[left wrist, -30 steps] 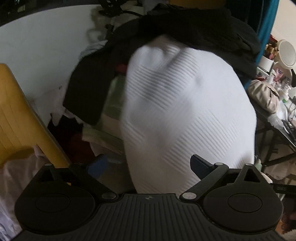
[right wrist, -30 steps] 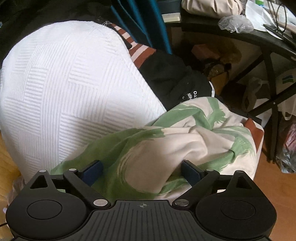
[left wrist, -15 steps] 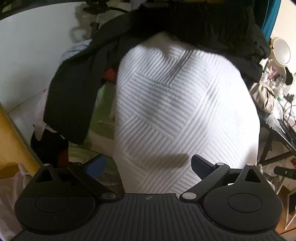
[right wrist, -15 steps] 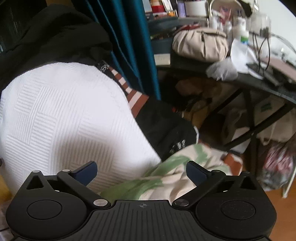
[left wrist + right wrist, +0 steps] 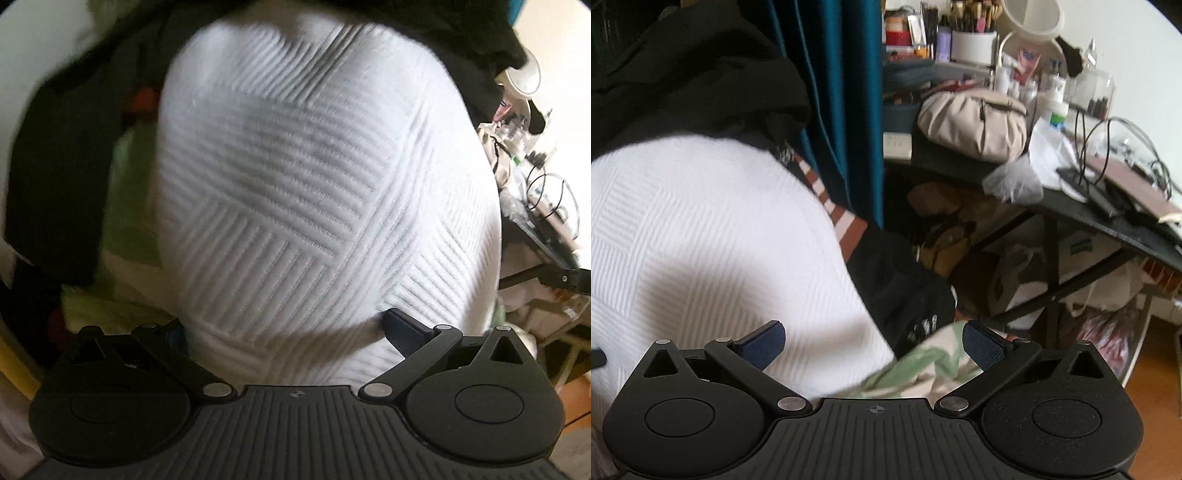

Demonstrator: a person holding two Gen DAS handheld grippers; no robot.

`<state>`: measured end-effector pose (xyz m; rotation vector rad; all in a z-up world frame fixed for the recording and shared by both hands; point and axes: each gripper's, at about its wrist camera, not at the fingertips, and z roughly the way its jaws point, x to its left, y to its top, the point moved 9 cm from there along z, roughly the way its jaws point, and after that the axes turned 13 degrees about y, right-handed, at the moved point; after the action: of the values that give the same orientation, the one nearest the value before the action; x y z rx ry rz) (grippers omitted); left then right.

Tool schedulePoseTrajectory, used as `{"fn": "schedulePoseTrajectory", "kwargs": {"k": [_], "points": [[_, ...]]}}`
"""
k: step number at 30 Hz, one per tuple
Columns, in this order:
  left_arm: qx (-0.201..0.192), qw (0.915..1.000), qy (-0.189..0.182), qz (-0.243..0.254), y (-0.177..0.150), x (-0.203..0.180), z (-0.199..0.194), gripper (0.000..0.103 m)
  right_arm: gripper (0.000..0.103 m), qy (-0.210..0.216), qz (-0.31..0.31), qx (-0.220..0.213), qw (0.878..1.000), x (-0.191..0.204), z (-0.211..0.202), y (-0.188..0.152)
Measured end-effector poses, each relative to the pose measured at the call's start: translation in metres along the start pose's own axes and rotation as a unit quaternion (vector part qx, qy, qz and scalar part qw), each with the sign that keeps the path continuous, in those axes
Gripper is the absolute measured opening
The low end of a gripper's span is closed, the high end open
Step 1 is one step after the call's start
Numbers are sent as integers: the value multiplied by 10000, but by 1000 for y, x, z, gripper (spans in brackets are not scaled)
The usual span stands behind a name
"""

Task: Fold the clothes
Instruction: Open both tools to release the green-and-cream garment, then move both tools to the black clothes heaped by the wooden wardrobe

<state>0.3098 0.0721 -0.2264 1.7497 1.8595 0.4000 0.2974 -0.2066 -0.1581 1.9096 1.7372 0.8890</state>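
- Left gripper (image 5: 291, 326): jaws gaping wide, hovering against the white textured cloth (image 5: 314, 192).
- Right gripper (image 5: 873, 343): jaws gaping, gripping nothing, cloth lying near-left.
- Green-print garment (image 5: 923, 369): lying near, under the right gripper.
- Desk (image 5: 1108, 218): standing far right.

One white ribbed textile (image 5: 325, 192); one green-and-cream patterned garment (image 5: 923, 365); one brown-and-white striped piece (image 5: 834, 206); at least two black garments, one heaped above (image 5: 683, 85), one printed below (image 5: 908, 295); one teal curtain (image 5: 842, 92); one beige pouch (image 5: 971, 122); one dark table (image 5: 1071, 206); two grippers, left (image 5: 288, 332) and right (image 5: 873, 345).
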Motion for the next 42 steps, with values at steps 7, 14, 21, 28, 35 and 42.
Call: {"fn": "schedulePoseTrajectory", "kwargs": {"k": [7,14,21,28,35,42], "points": [[468,9977,-380,-323,-2,-4,18,103,102,-118,-207,-194,9995,4,-7,18],[508,9977,-402,-204,-3,-9,20,103,102,-237,-94,-221,9994,-4,-10,14],[387,9991,-172,-59,-2,-9,1,101,102,-123,-198,-290,9993,0,-11,14],[-241,9996,18,-109,12,13,-52,98,102,296,-220,-473,9982,15,-10,31],[-1339,9887,669,-9,51,42,-96,98,102,677,-503,-632,9944,49,-6,61],[-1638,9803,921,-614,97,76,-98,100,102,1078,-1169,-1078,9814,107,-12,108]]}}
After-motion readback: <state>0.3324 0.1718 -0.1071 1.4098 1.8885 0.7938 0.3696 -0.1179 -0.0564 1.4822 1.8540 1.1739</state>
